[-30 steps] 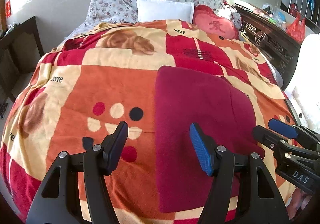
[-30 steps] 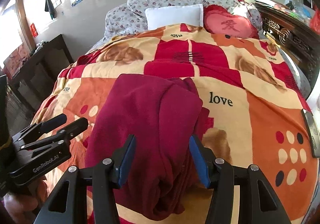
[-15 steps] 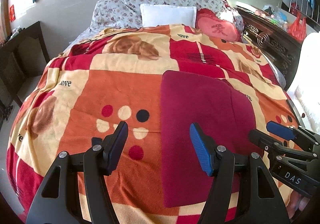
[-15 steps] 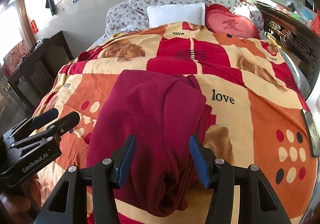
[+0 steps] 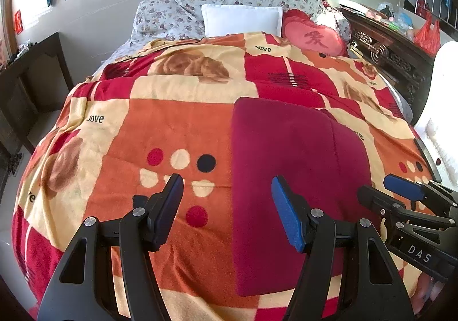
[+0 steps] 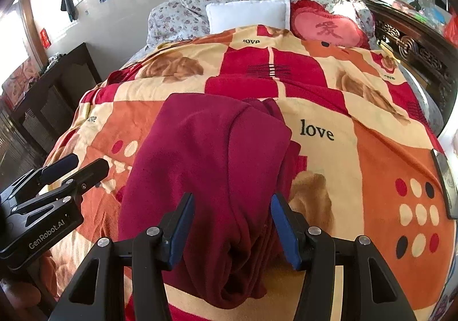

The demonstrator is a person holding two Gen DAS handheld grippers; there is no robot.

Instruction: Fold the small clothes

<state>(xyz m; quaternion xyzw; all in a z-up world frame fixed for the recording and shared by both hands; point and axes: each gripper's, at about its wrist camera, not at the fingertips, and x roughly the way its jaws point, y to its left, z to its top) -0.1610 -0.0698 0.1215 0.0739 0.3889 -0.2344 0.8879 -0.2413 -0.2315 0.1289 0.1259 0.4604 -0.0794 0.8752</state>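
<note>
A dark red garment (image 5: 292, 178) lies folded into a long rectangle on the patterned blanket (image 5: 177, 126). In the right wrist view the garment (image 6: 217, 155) shows a flat top layer and bunched layered edges at its near right end. My left gripper (image 5: 227, 206) hovers open over the garment's left edge, one finger above the blanket and one above the cloth. Open as well, my right gripper (image 6: 233, 223) straddles the garment's near end without pressing it. Each gripper shows in the other's view: the right gripper (image 5: 400, 195) and the left gripper (image 6: 65, 172).
White and floral pillows (image 5: 243, 20) and a red heart cushion (image 5: 312, 35) sit at the head of the bed. Carved dark wood furniture (image 5: 386, 52) runs along the right, a dark cabinet (image 5: 34, 77) stands on the left. A flat dark object (image 6: 445, 183) lies at the bed's right edge.
The left wrist view has shifted slightly, with the bed now a little lower and further right in it. The garment and the right gripper have kept still; both grippers stay open.
</note>
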